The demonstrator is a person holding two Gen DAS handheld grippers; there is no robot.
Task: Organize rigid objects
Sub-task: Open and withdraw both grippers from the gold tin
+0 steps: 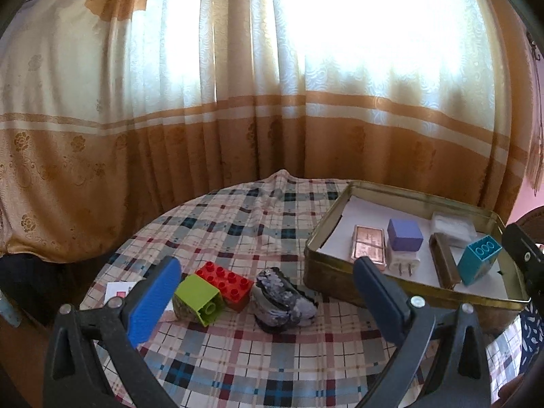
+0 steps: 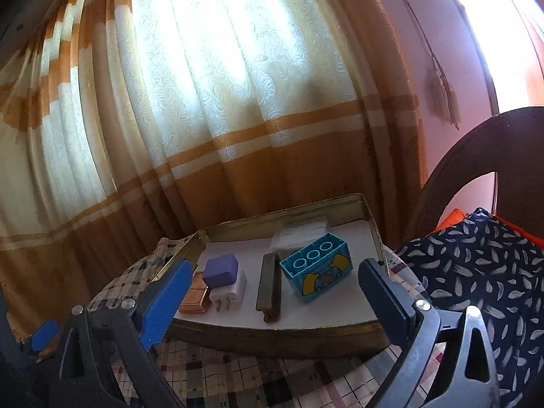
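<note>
You are holding both grippers with jaws spread wide and nothing between them. The left gripper (image 1: 268, 292) is facing the three things lying outside the tin (image 1: 326, 272), on the checked cloth near its left wall: a green block (image 1: 197, 297), a red block (image 1: 226, 280) touching it, and a grey speckled lump (image 1: 282, 301) just beside. The lump is lying most central to the jaws, its long axis running across them. The right gripper (image 2: 272, 292) is facing the tin, where a blue block (image 2: 316, 272), a plug (image 2: 224, 277) and a dark bar (image 2: 268, 287) are resting. No legible writing is showing.
</note>
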